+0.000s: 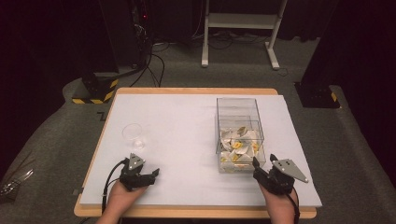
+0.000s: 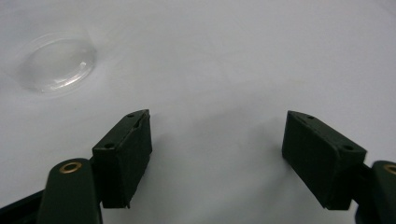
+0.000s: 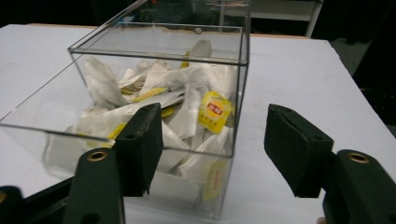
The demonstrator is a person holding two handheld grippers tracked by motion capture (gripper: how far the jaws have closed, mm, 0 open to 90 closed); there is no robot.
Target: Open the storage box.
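A clear plastic box [image 1: 239, 112] holding several white tea bags with yellow tags [image 1: 238, 145] stands right of the table's middle. My right gripper [image 1: 259, 164] rests just in front of the box's near right corner, open and empty; in the right gripper view the box [image 3: 140, 70] rises right behind its jaws [image 3: 215, 144] and the tea bags [image 3: 187, 107] show through the wall. A small clear plastic cup [image 1: 132, 134] stands at the left. My left gripper [image 1: 154, 173] lies below the cup, open and empty, and the cup [image 2: 56, 63] shows up-left of its jaws [image 2: 217, 140].
The white board [image 1: 187, 121] covers the wooden table [image 1: 196, 91], with bare room between the cup and the box. Beyond the table are a white desk frame [image 1: 240, 28], cables and black stands with yellow-black striped feet [image 1: 93, 95].
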